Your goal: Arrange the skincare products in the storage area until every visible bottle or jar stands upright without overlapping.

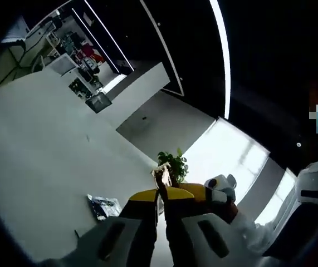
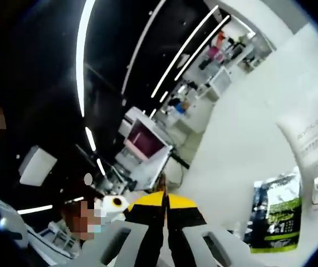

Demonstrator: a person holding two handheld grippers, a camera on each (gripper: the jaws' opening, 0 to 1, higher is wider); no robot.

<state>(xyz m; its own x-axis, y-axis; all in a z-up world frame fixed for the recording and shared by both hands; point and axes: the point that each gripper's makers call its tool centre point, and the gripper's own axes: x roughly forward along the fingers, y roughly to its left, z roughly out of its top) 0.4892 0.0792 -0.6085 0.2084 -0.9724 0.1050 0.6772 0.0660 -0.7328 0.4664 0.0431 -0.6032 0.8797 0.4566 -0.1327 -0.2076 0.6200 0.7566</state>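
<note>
We are holding both tongs, left (image 1: 162,192) and right (image 2: 165,200), clenched empty beside a white squeeze tube (image 2: 303,139) on the white tabletop (image 2: 242,144).

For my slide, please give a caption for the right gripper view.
Shut right gripper raised beside a white tube and green-black pouch.

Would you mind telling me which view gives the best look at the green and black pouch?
The right gripper view: the green and black pouch lies close on the white table, its print large, beside a white tube. In the left gripper view what looks like the same pouch appears small and dark.
</note>
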